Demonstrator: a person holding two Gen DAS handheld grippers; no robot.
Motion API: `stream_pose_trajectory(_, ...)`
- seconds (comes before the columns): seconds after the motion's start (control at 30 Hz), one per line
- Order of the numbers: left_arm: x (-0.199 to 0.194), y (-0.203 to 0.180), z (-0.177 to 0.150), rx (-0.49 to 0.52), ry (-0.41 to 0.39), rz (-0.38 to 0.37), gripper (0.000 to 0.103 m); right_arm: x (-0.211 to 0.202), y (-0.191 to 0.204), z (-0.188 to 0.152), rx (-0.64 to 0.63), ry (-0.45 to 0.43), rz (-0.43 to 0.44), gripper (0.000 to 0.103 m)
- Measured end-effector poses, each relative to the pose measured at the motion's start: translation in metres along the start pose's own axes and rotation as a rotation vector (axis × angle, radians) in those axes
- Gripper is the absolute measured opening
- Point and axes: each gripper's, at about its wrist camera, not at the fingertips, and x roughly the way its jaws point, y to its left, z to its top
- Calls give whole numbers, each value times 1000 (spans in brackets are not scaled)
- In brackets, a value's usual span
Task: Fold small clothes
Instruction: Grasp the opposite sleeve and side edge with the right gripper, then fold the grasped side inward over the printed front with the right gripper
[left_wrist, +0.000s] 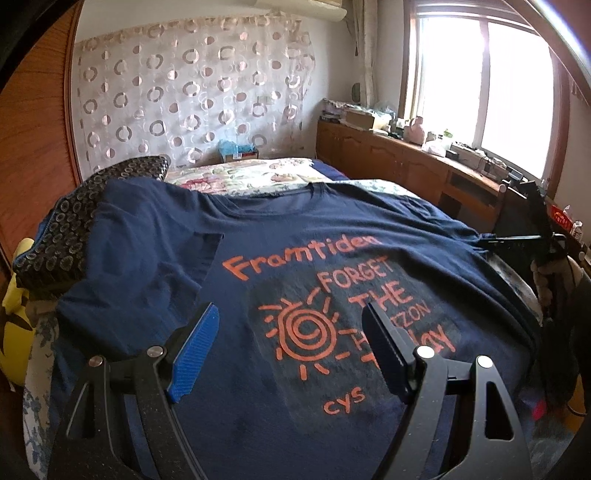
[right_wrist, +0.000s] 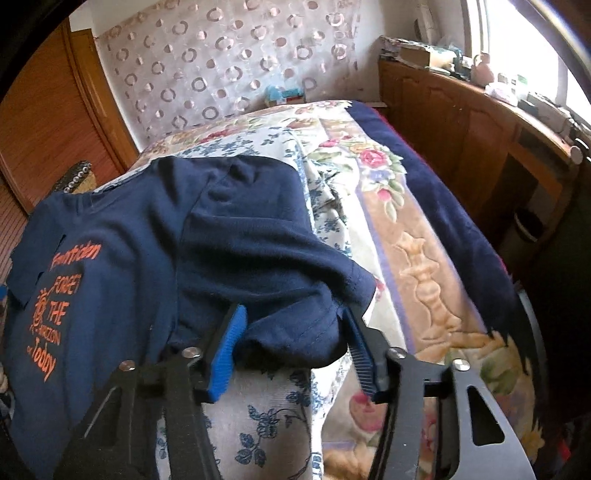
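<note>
A navy T-shirt (left_wrist: 258, 236) with orange print lies face up on the bed; its left sleeve is folded in over the body. My left gripper (left_wrist: 290, 317) is open and hovers over the print, holding nothing. In the right wrist view the shirt (right_wrist: 147, 236) shows its right sleeve (right_wrist: 295, 328) bunched at the shirt's right edge. My right gripper (right_wrist: 291, 321) is open, with its blue pads on either side of that sleeve. The right gripper also shows in the left wrist view (left_wrist: 524, 236) at the shirt's right edge.
The bed carries a floral bedspread (right_wrist: 424, 266) and a blue-flower sheet (right_wrist: 266, 417). A dark patterned pillow (left_wrist: 85, 221) and a yellow item (left_wrist: 18, 325) lie to the left. A wooden cabinet (left_wrist: 406, 162) with clutter runs under the window. A wooden wardrobe (right_wrist: 44, 110) stands to the left.
</note>
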Motion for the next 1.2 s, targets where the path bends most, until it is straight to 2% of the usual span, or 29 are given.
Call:
stream_pose_trajectory(0.07,1,0,-1,-3,5,-3,81,-3,4,0,-37,-6,-10,25)
stream_pose_trajectory(0.17,2,-2,-3,1,12,-5,81,-6,15,-1,-111,-26,-92,13)
stream_pose_trajectory(0.33,3,-2,-5,-1,18,-6,81,-31,44,9,-191,-137,-148,10)
stream_pose_trajectory(0.43,4,-1,-6,-6,24,-4,81,-44,68,14,-239,-193,-103,10)
stream_pose_trajectory(0.53,6,0,-7,-10,32,-4,80,-47,94,10,-290,-198,-40,10)
stream_pose_trajectory(0.73,11,2,-9,-15,50,-3,80,-29,115,-18,-318,-100,72,10)
stream_pose_trajectory(0.83,12,1,-9,-13,50,0,81,-24,112,-28,-312,-52,75,21)
stream_pose_trajectory(0.9,13,1,-9,-9,47,2,81,-25,102,-29,-292,-39,69,35)
stream_pose_trajectory(1.0,13,1,-10,-5,46,4,80,-42,95,-22,-261,-73,63,40)
stream_pose_trajectory(1.1,14,0,-10,-3,46,6,80,-63,80,-10,-226,-139,67,52)
stream_pose_trajectory(1.2,13,0,-11,1,43,10,81,-78,60,-8,-197,-177,39,56)
